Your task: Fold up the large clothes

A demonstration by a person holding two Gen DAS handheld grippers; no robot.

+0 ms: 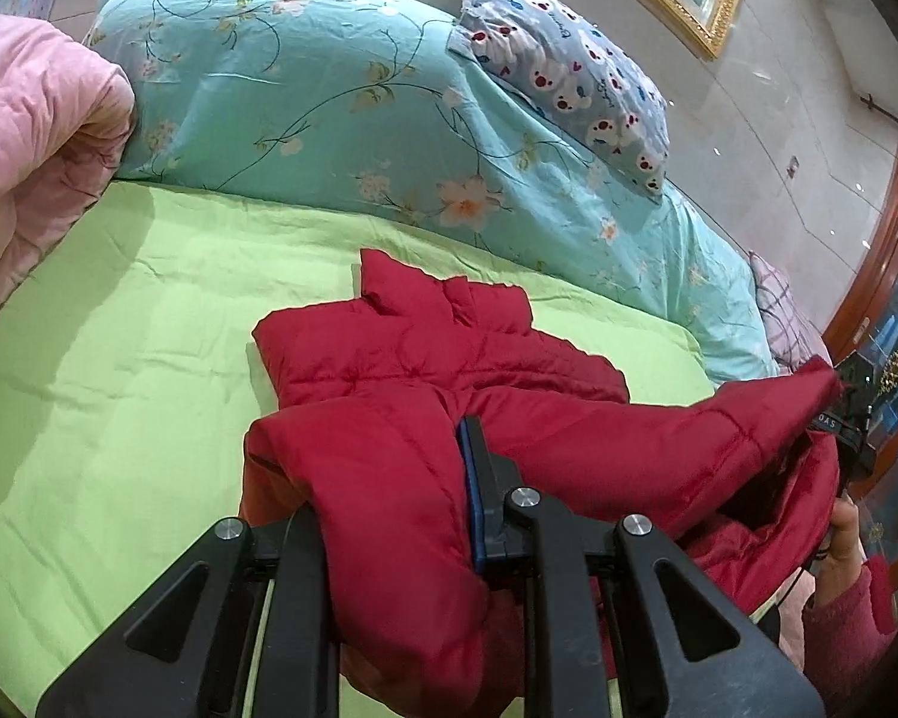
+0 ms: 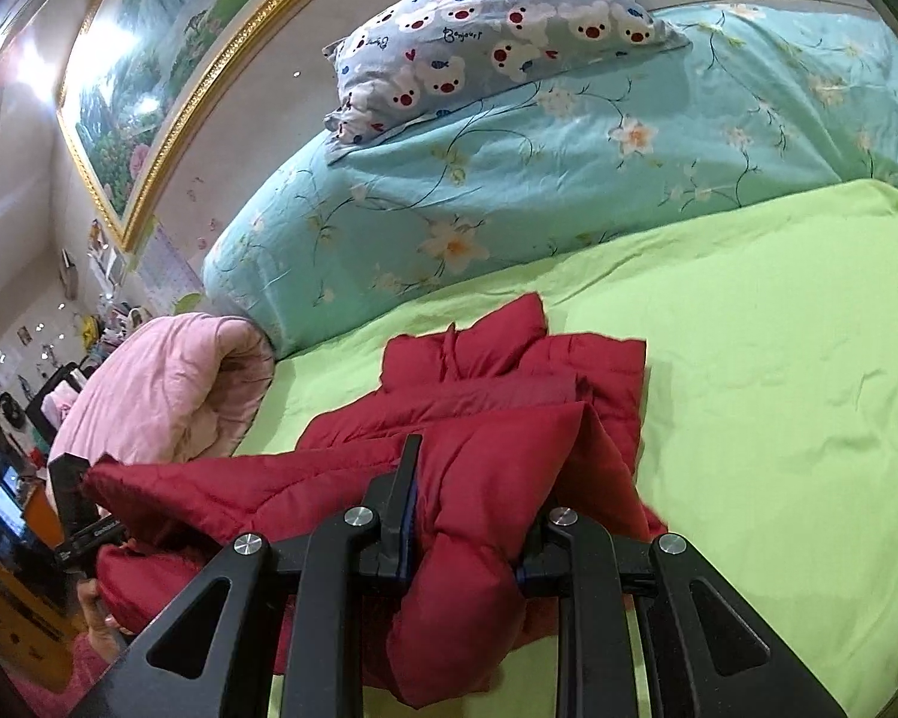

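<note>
Both my left hand-held gripper and right hand-held gripper were clamped on the red jacket's lifted near edge, mid-fold, and carrying it toward the collar at the frame's centre looked like the next move.

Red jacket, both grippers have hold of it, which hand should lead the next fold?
Probably neither alone: the left gripper and right gripper each clamp the red jacket near edge, so carrying it forward together over the green sheet looks best.

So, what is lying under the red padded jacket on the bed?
Under the red padded jacket lies the light green bed sheet, visible all around it. Whatever lies directly beneath the jacket's bulk is covered and cannot be seen.
</note>
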